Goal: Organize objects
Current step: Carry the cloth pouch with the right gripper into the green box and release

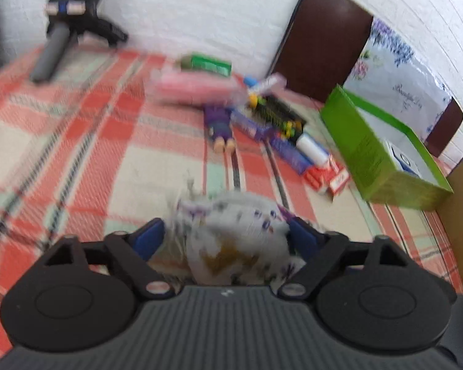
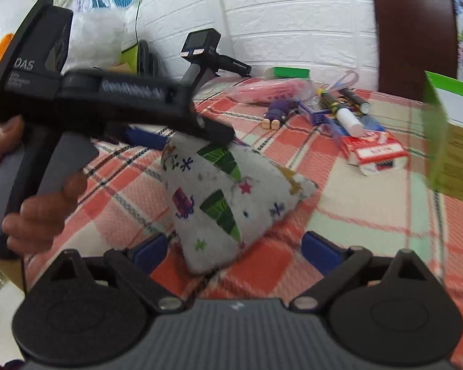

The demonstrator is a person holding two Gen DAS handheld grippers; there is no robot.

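Pouch (image 1: 231,234): printed fabric, clamped between left gripper (image 1: 228,237) fingers, lifted off desk (image 1: 77,141).
Left wrist view: green box (image 1: 382,154) ahead-right, open; clutter pile between.
Right wrist view: pouch (image 2: 228,197) hangs from left gripper (image 2: 200,129), long axis sloping down toward camera.
Right gripper (image 2: 234,252): fingers spread, grasping nothing, just below pouch.
Room: plaid cloth, white brick wall.

A red plaid tablecloth (image 2: 339,215) covers the desk. Behind it stands a white brick-pattern wall (image 2: 293,15), with a dark brown chair back (image 2: 413,37) against it. Left of the chair, a black camera on a small stand (image 2: 202,52) sits near the wall
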